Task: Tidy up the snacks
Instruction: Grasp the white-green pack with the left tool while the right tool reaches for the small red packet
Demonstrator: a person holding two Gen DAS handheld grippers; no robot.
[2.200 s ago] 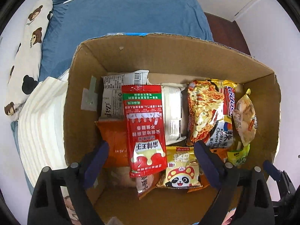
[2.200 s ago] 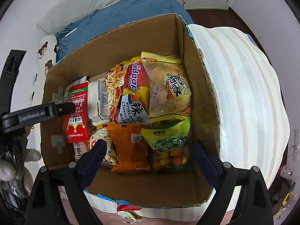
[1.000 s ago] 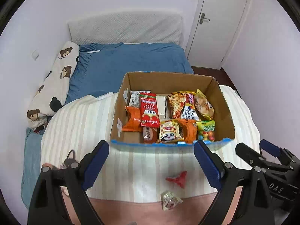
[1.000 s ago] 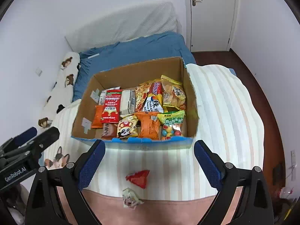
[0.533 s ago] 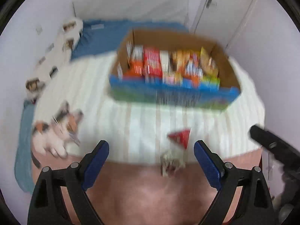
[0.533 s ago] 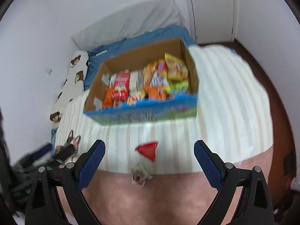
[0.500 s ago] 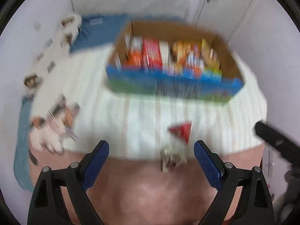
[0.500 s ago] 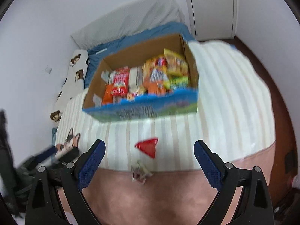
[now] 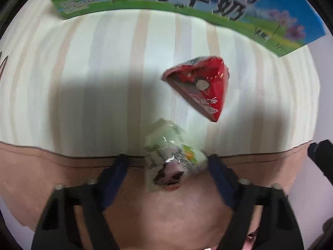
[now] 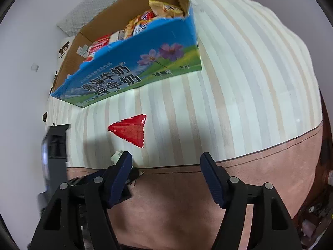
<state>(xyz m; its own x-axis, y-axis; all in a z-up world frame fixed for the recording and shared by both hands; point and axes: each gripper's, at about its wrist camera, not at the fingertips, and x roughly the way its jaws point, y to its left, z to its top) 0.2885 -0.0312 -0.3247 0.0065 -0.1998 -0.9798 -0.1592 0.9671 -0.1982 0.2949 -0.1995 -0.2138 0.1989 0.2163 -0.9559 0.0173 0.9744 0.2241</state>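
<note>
Snacks on striped blanket (image 9: 104, 66) — pale packet (image 9: 172, 158) between closing left tool (image 9: 166, 166), red wedge (image 9: 199, 87) beside; right tool (image 10: 166, 170) empty, narrowing.

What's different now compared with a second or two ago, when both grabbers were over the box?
Both came away from the cardboard box and dropped toward the bed's edge. The left gripper now straddles the pale snack packet, its jaws just closing; only one pad seems to touch it. The right gripper has been closing too, on nothing. The red triangular packet and the box's snacks lie as before.
</note>
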